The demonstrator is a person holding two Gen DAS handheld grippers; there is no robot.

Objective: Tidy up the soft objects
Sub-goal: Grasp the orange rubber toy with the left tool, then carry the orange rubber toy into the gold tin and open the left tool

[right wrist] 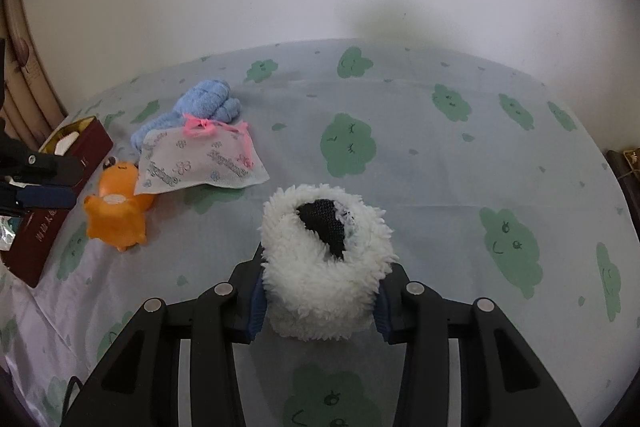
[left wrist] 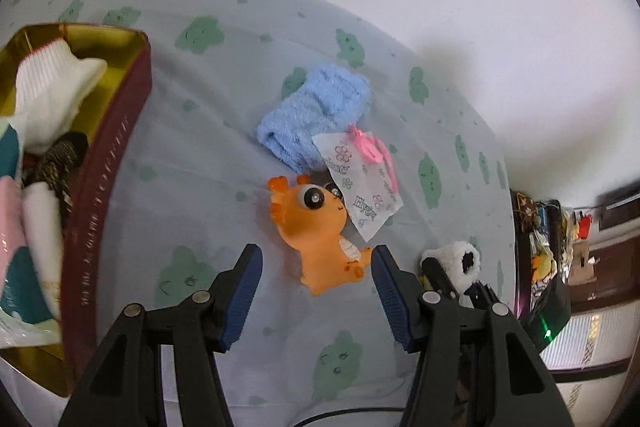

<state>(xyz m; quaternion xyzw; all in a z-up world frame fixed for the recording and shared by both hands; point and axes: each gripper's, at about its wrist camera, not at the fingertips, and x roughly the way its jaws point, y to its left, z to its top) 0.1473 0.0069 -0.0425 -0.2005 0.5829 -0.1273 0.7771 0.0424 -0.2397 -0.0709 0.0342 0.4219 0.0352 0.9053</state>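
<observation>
My left gripper (left wrist: 316,259) is open, its blue pads on either side of an orange rubber toy (left wrist: 320,223) that lies on the bed sheet (left wrist: 200,155). A folded blue fluffy cloth (left wrist: 314,111) and a white sachet with a pink bow (left wrist: 360,179) lie just beyond the toy. My right gripper (right wrist: 320,303) is shut on a white fluffy plush (right wrist: 326,259) with a black patch, held above the sheet (right wrist: 440,167). The toy (right wrist: 118,211), sachet (right wrist: 200,159) and blue cloth (right wrist: 204,103) lie to its left.
A dark red tin (left wrist: 108,163) with a gold inside stands at the left, holding white socks (left wrist: 52,95) and other cloth items. The tin (right wrist: 60,187) also shows at the left edge of the right wrist view. A white wall runs behind the bed. Cluttered furniture (left wrist: 548,251) stands at the right.
</observation>
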